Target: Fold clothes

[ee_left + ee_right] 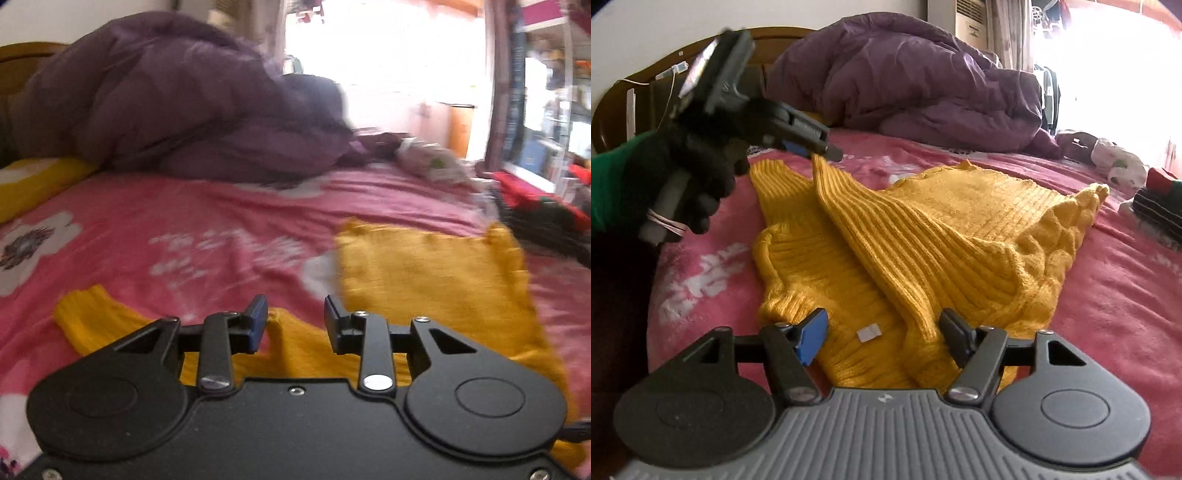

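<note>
A mustard-yellow ribbed knit sweater (pixel 923 236) lies on the pink floral bed (pixel 1115 295); it also shows in the left wrist view (pixel 432 273). My left gripper (pixel 816 149) hovers at the far left tip of a raised sleeve fold, touching or just above it. In its own view the left gripper (pixel 295 321) has its jaws parted, with a ridge of yellow knit between them. My right gripper (pixel 882 336) is open over the near hem, straddling a small white label (pixel 868 334).
A bunched purple duvet (pixel 916 77) lies at the head of the bed before a wooden headboard (pixel 613 107). Folded red, green and striped clothes (pixel 1160 210) and a white bag (pixel 1115 162) sit at the right edge. A bright window stands beyond.
</note>
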`<state>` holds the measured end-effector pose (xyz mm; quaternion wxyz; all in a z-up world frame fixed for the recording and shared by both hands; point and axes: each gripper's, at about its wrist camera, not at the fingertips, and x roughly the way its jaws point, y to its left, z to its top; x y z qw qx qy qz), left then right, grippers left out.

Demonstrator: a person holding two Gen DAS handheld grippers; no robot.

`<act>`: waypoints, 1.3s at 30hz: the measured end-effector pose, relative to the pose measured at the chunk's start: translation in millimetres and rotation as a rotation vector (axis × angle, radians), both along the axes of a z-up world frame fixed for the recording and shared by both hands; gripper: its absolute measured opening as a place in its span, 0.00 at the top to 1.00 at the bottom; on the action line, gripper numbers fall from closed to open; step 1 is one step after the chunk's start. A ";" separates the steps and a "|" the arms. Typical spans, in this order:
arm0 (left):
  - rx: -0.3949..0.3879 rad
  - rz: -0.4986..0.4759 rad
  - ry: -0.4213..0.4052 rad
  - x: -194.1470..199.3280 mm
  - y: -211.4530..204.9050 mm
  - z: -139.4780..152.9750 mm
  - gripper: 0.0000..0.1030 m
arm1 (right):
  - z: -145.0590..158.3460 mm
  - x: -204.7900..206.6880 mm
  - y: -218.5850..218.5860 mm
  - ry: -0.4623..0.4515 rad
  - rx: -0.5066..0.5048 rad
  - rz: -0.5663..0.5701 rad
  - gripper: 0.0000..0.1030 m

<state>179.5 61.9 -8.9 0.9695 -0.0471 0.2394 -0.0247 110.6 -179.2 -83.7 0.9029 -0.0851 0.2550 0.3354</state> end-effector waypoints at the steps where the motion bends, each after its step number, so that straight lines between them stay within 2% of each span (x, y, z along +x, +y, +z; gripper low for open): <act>1: 0.007 -0.012 -0.013 -3.5 -3.4 4.0 0.69 | -0.2 0.5 -0.9 0.004 0.008 0.001 0.33; 3: 0.016 -0.111 -0.036 -3.2 -26.8 13.1 0.69 | -1.2 0.9 -3.6 0.015 0.027 0.001 0.32; 8: 0.150 -0.388 -0.056 16.0 -111.6 18.6 0.69 | -0.9 -1.4 -4.4 0.015 0.041 0.009 0.29; 13: 0.442 -0.522 -0.050 48.3 -194.0 0.6 0.69 | -0.5 -0.8 -4.3 0.014 0.048 0.012 0.28; 18: 0.397 -0.491 -0.020 94.2 -213.7 8.6 0.69 | 0.2 0.3 -6.5 0.020 0.061 0.015 0.28; 21: 0.390 -0.453 0.026 126.6 -224.9 12.9 0.69 | 0.3 0.5 -6.8 0.021 0.066 0.018 0.27; 23: 0.336 -0.436 0.075 147.1 -227.3 13.9 0.69 | 0.0 0.7 -7.4 0.022 0.071 0.020 0.26; 25: 0.274 -0.422 0.123 164.8 -226.8 13.8 0.74 | 0.0 1.2 -8.1 0.025 0.077 0.022 0.26; 27: 0.182 -0.415 0.179 180.6 -220.4 11.1 0.94 | 0.1 1.9 -9.0 0.029 0.083 0.023 0.25; 30: 0.042 -0.393 0.248 197.8 -202.8 0.5 0.96 | 0.5 3.1 -10.6 0.035 0.090 0.025 0.25; 33: -0.090 -0.367 0.257 197.2 -181.6 -1.5 0.96 | 0.8 4.1 -11.6 0.040 0.097 0.026 0.25; 37: -0.282 -0.276 0.269 199.3 -148.4 -14.5 0.97 | 1.1 5.2 -12.8 0.045 0.106 0.028 0.24; 39: -0.348 -0.205 0.302 200.9 -135.7 -29.2 0.97 | 1.4 5.6 -13.3 0.047 0.110 0.029 0.24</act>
